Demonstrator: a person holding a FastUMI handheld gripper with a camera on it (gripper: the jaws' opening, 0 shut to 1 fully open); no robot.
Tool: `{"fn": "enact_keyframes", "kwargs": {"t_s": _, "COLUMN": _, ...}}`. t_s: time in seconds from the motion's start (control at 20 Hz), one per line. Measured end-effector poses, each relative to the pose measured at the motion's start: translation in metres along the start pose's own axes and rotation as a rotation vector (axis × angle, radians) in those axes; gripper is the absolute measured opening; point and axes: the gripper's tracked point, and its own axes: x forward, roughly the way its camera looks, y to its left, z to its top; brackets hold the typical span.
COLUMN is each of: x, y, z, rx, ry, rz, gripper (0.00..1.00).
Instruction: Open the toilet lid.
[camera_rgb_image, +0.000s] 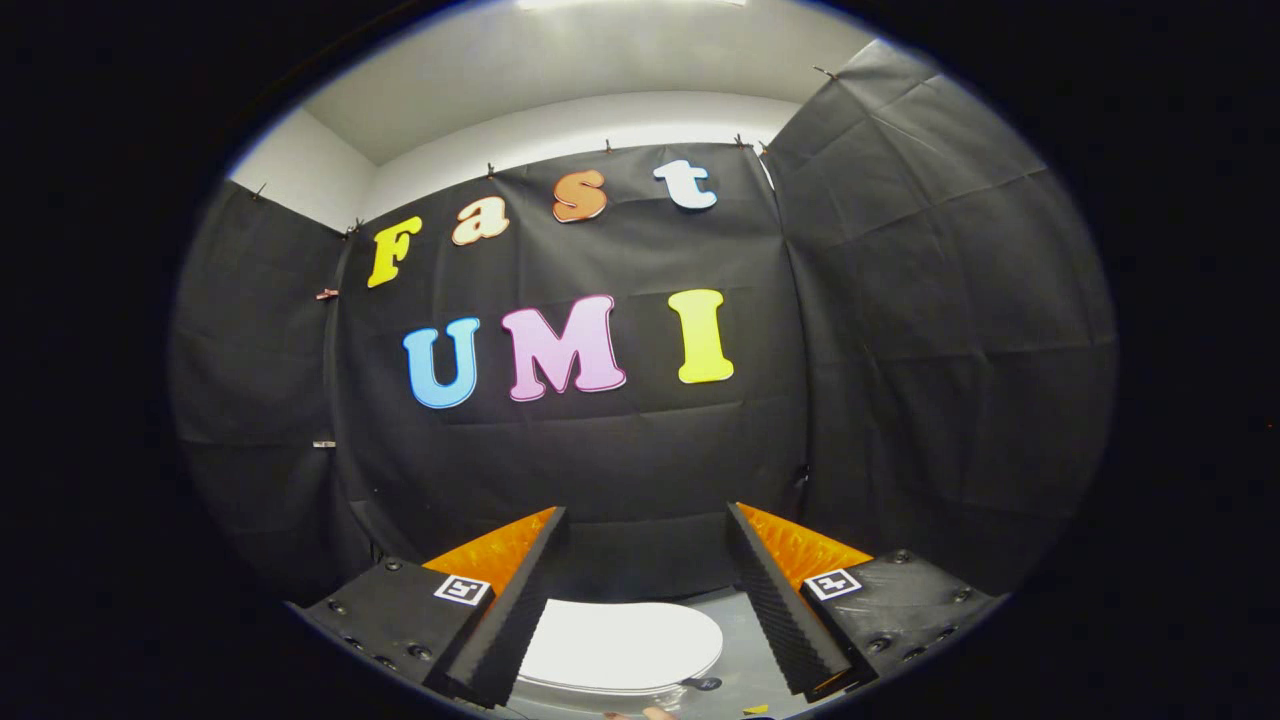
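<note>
A white toilet lid (620, 642) lies flat and closed on a small toilet, low down between my two fingers and below them. My gripper (645, 520) is open, its fingers spread wide with nothing between them, held well above the lid and pointing toward the booth's back wall. The left finger (520, 610) covers the lid's left edge. A small dark knob (706, 684) sits at the lid's right front corner.
Black cloth walls (900, 350) close the booth at the back and on both sides. A grey floor (745, 640) shows to the right of the lid. A fingertip of a person (655, 713) shows just below the lid.
</note>
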Motion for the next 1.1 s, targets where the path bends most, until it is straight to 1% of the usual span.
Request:
{"fn": "enact_keyframes", "kwargs": {"t_s": 0.25, "x": 0.017, "y": -0.020, "z": -0.034, "rx": 0.067, "ry": 0.052, "rz": -0.057, "gripper": 0.98}}
{"fn": "enact_keyframes", "kwargs": {"t_s": 0.45, "x": 0.030, "y": -0.039, "z": -0.068, "rx": 0.103, "ry": 0.118, "rz": -0.106, "gripper": 0.98}}
{"fn": "enact_keyframes", "kwargs": {"t_s": 0.55, "x": 0.038, "y": -0.051, "z": -0.089, "rx": 0.118, "ry": 0.160, "rz": -0.141, "gripper": 0.98}}
{"fn": "enact_keyframes", "kwargs": {"t_s": 0.8, "x": 0.053, "y": -0.076, "z": -0.148, "rx": 0.207, "ry": 0.266, "rz": -0.205, "gripper": 0.99}}
{"fn": "enact_keyframes", "kwargs": {"t_s": 1.1, "x": 0.064, "y": -0.110, "z": -0.219, "rx": 0.301, "ry": 0.376, "rz": -0.262, "gripper": 0.99}}
